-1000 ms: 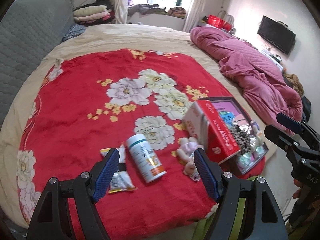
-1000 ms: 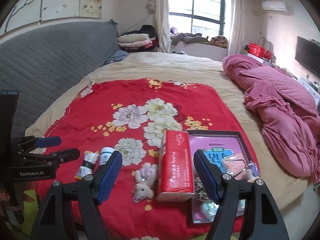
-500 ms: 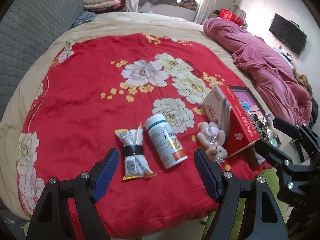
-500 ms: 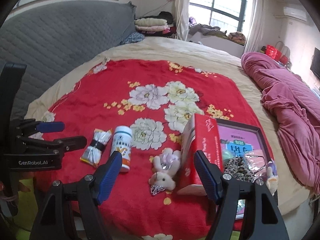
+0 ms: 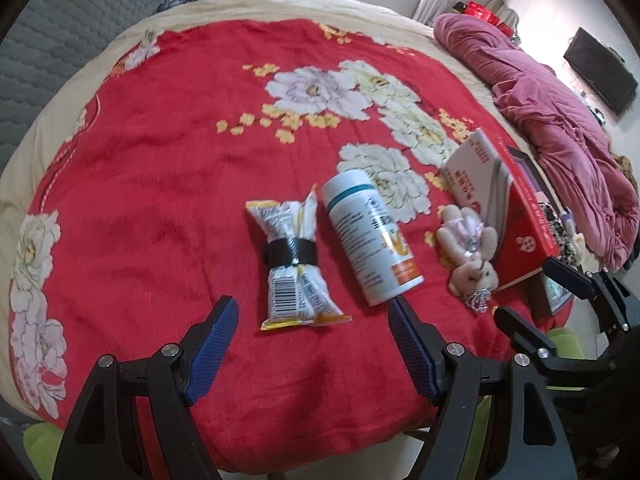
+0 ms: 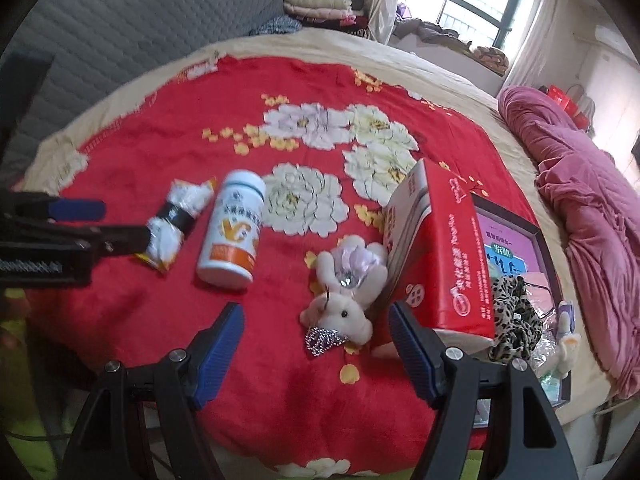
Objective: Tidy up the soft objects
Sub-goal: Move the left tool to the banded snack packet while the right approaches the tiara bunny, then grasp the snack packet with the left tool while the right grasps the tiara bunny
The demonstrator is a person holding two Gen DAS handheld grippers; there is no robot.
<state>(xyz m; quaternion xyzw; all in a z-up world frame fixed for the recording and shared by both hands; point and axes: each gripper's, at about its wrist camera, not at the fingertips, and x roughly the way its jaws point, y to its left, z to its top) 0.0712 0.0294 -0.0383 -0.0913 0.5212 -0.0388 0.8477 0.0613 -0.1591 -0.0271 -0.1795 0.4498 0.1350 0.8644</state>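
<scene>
Near the blanket's (image 5: 152, 168) front edge lie, left to right, a banded snack packet (image 5: 294, 264), a white bottle (image 5: 370, 236), a plush bunny (image 6: 348, 292) and a red tissue box (image 6: 440, 256). Left gripper (image 5: 312, 344) and right gripper (image 6: 316, 344) hover there, jaws spread wide and empty.

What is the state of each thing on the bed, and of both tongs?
Left tongs: open, empty.
Right tongs: open, empty.
Snack packet: lying flat, bound by a black band.
Bottle: on its side, cap on.
Plush toy: lying against the tissue pack.
Tissue pack: tilted, propped on the tray edge.
Tray: holding small items.
</scene>
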